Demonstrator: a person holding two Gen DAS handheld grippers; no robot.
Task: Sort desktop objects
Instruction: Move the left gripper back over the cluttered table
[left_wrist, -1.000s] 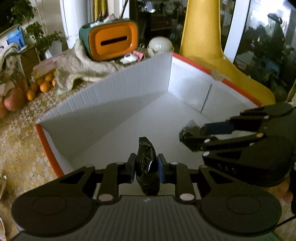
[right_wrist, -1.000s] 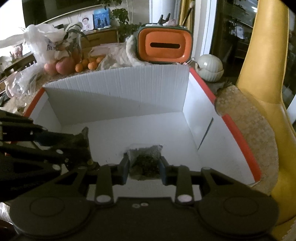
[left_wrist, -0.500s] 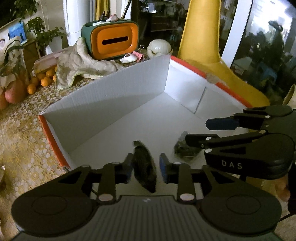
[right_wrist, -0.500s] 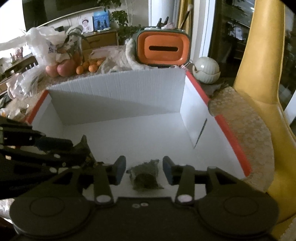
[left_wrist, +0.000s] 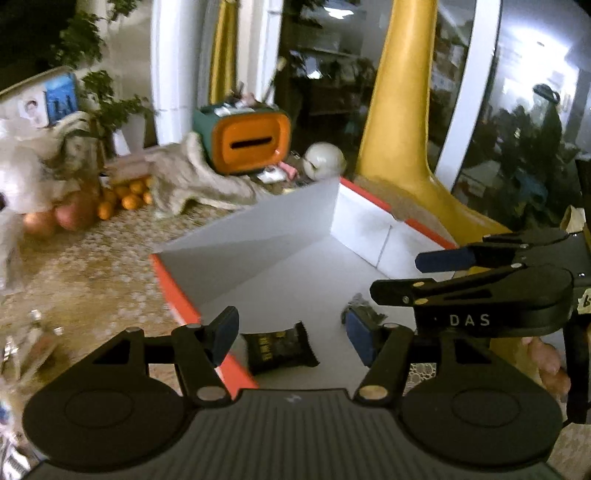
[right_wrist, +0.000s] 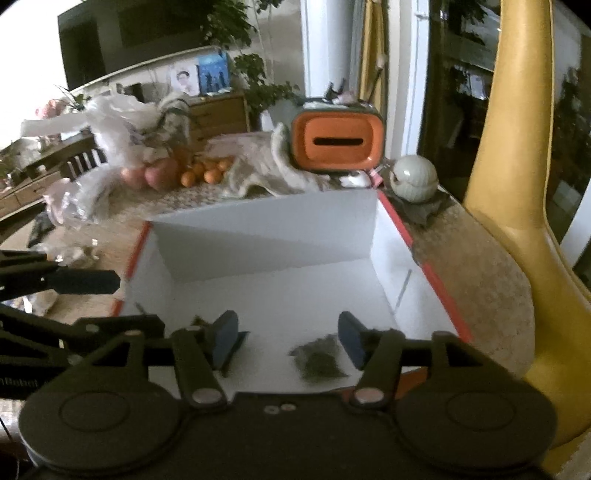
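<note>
A white box with orange rims (left_wrist: 288, 236) (right_wrist: 266, 229) stands on the patterned table. A black snack packet (left_wrist: 277, 348) lies on the box floor near its front left corner. A dark clear bag of loose bits (right_wrist: 320, 357) lies on the floor to its right, partly hidden in the left wrist view (left_wrist: 364, 306). My left gripper (left_wrist: 291, 338) is open and empty above the black packet. My right gripper (right_wrist: 284, 338) is open and empty above the dark bag. It shows in the left wrist view (left_wrist: 406, 273) at the right.
Behind the box stand an orange and green tissue holder (right_wrist: 337, 142), a beige cloth (left_wrist: 192, 177), a round white pot (right_wrist: 413, 177), oranges and apples (right_wrist: 184, 175) and white plastic bags (right_wrist: 107, 122). A yellow chair (right_wrist: 517, 206) stands at the right.
Both grippers opened and let go of their loads, which now lie on the box floor. Both grippers have drawn back and up from the box.
</note>
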